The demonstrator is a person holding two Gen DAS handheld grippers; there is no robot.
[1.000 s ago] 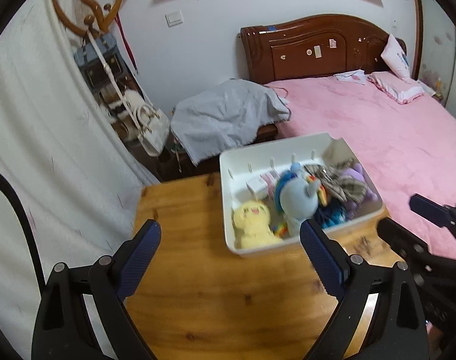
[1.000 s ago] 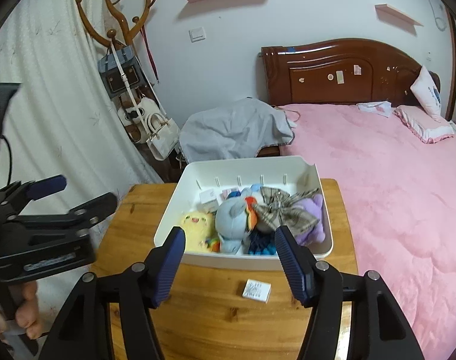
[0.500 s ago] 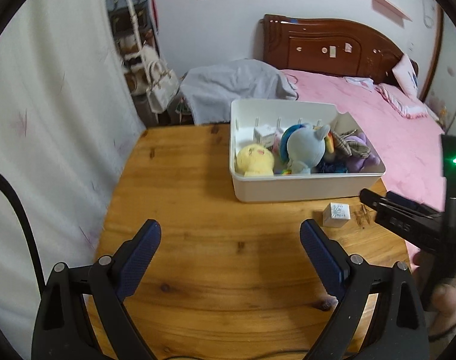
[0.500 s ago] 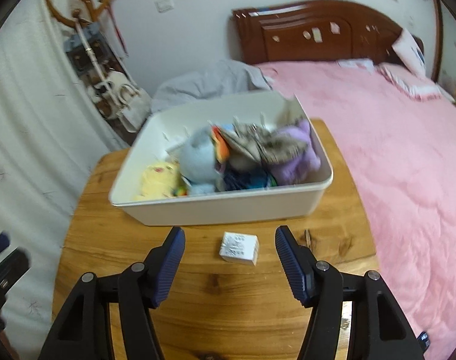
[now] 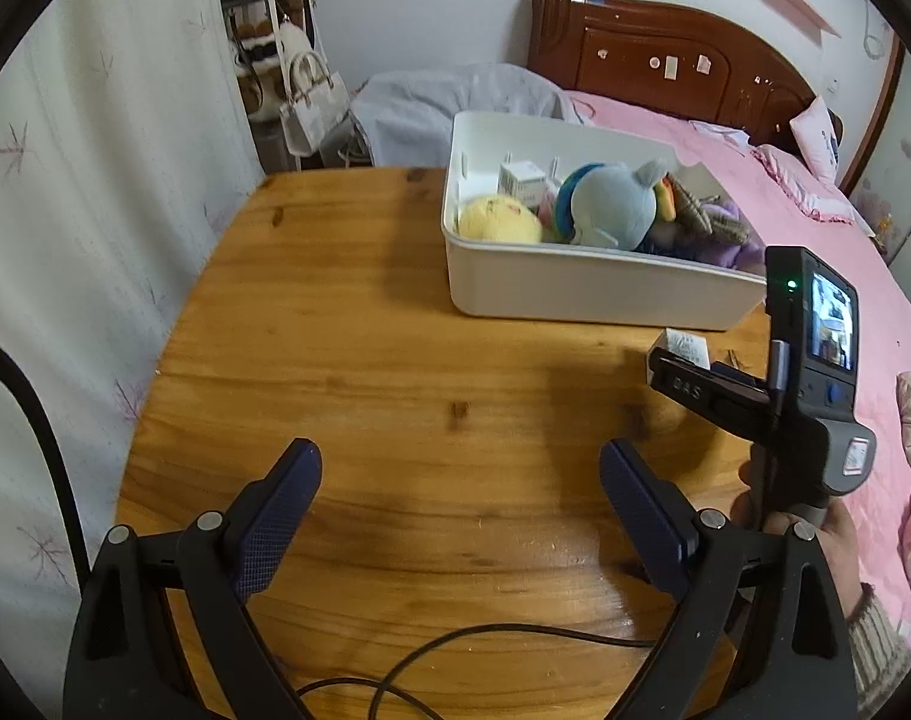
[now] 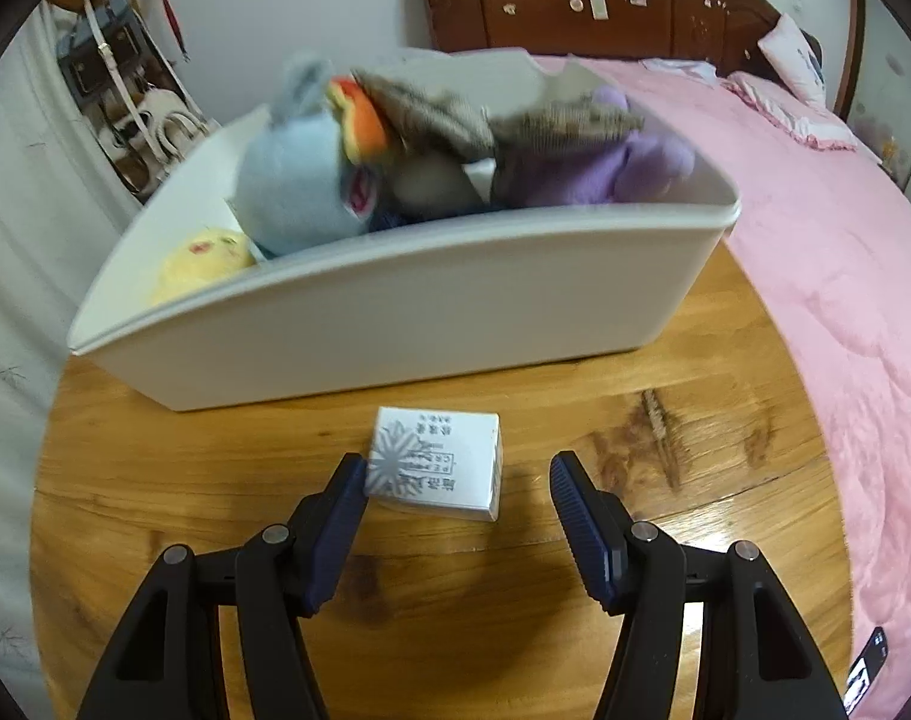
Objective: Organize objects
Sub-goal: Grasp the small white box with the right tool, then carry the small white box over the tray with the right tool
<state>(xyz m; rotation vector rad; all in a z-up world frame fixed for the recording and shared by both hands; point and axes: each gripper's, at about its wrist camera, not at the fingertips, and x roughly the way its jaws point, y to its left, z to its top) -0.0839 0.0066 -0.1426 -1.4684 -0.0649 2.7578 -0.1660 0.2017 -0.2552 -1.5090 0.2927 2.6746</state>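
A small white box [image 6: 436, 462] with a grey snowflake print lies on the wooden table [image 6: 575, 630] just in front of a white bin [image 6: 395, 324]. The bin holds a blue plush [image 6: 293, 180], a yellow plush [image 6: 203, 258], a purple plush [image 6: 611, 174] and a plaid cloth. My right gripper [image 6: 458, 474] is open, low over the table, its fingertips at either side of the box's near end. My left gripper [image 5: 461, 468] is open and empty over bare table. In the left wrist view the bin [image 5: 575, 288] is ahead right, and the box [image 5: 686, 348] is partly hidden by the right gripper's body.
A pink bed [image 5: 815, 210] runs along the table's right side. A black cable [image 5: 455, 648] lies on the table near me. A white curtain [image 5: 95, 210] hangs at the left. Bags hang on a rack [image 5: 287, 78] behind the table.
My right gripper has dropped and moved forward until its fingers flank the small white box. My left gripper has pulled back and lowered, so more table shows.
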